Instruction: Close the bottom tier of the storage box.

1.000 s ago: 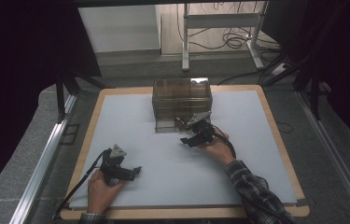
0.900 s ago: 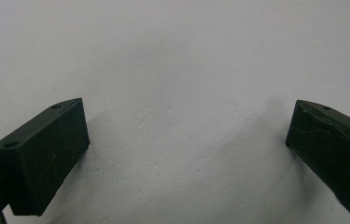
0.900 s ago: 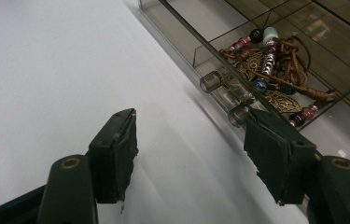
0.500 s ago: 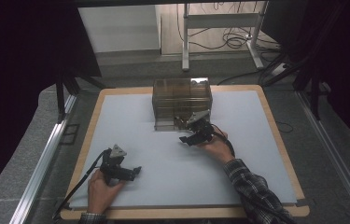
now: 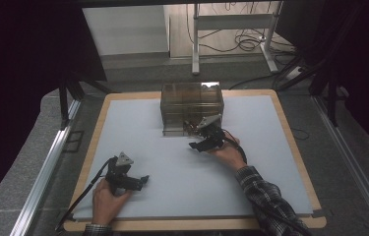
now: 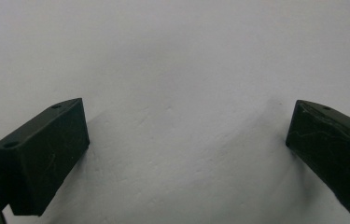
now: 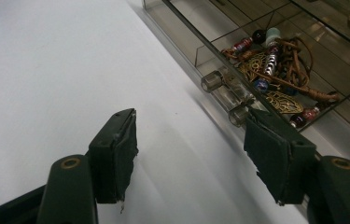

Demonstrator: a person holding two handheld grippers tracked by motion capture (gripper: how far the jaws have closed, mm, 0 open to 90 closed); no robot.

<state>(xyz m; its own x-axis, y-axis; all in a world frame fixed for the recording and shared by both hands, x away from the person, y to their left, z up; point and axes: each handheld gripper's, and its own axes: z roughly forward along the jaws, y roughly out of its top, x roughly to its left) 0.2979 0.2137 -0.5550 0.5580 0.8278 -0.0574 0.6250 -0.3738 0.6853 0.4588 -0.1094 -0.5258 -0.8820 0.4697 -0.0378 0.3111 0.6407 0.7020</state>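
While the right gripper [image 7: 189, 154] is hovering with jaws apart at the clear drawer's [image 7: 196, 56] handle [image 7: 228, 95], the light, rigid, slippery plastic — holding beaded jewellery [image 7: 275, 70] — is inviting a grip across that handle bar; the left gripper [image 6: 186, 144] is resting open-jawed.

The drawer box [image 5: 192, 105] stands at the far middle of the surface [image 5: 280, 147]. Its lowest drawer [image 7: 219, 51] is pulled out toward the person, with jewellery [image 7: 275, 70] in it. The right tongs [image 5: 202, 140] lie just before the box; the left tongs [image 5: 140, 181] lie well nearer and left of it.
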